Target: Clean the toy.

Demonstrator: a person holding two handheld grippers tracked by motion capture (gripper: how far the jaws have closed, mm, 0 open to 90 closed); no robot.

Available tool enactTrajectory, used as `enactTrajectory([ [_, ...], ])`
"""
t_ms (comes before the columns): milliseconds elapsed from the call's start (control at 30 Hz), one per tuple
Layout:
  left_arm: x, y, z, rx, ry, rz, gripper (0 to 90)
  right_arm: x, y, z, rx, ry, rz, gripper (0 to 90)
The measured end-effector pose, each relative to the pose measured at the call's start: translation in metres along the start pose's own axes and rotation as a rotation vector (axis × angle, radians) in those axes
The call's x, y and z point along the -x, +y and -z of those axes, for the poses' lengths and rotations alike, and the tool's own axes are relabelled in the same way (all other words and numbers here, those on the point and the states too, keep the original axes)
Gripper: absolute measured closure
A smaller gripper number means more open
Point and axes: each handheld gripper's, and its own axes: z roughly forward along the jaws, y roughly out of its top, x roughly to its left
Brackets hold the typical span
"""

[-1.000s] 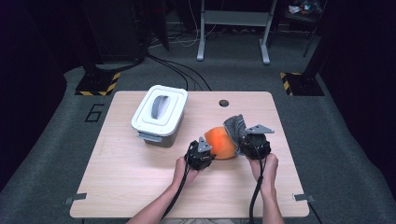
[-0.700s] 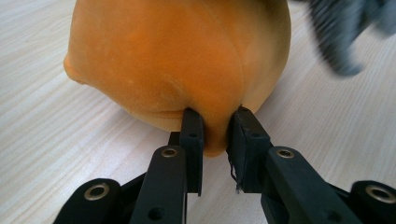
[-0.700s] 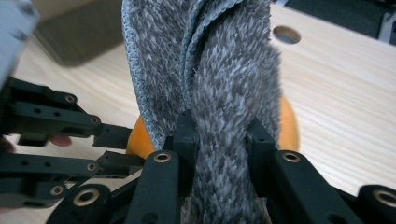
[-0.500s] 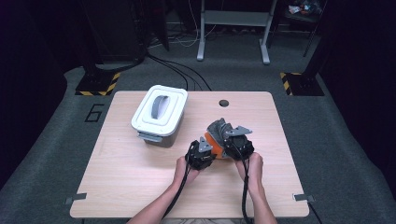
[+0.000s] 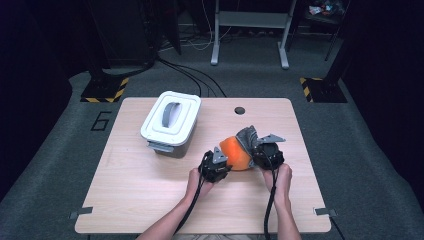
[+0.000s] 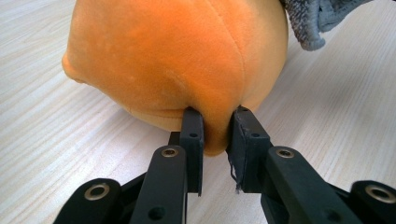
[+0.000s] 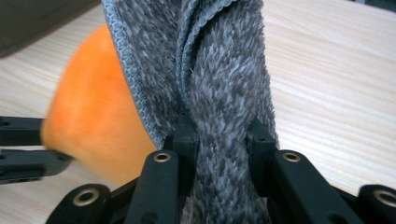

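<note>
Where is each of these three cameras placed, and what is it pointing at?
High view: above the table, looking down; forearms, left gripper, right gripper.
Left gripper view: along its jaws, shut on the orange plush.
Right gripper view: along its jaws, shut on the grey cloth.
Shared: plush and cloth show in all three.

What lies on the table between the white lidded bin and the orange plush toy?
Nothing: in the high view, bare wooden table separates the white lidded bin from the orange plush toy.
</note>
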Motion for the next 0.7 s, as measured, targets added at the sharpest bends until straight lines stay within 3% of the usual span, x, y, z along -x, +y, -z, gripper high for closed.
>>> enactTrajectory([
  [433,-0.002,-0.002,-0.001,-0.005,-0.002,0.009,75.9,0.025,-0.014,-0.023,-0.062,-0.043,-0.093,71.5],
  [700,-0.003,-0.005,-0.002,-0.010,0.002,0.017,76.0,0.036,-0.022,-0.047,-0.146,-0.040,-0.129,71.3],
])
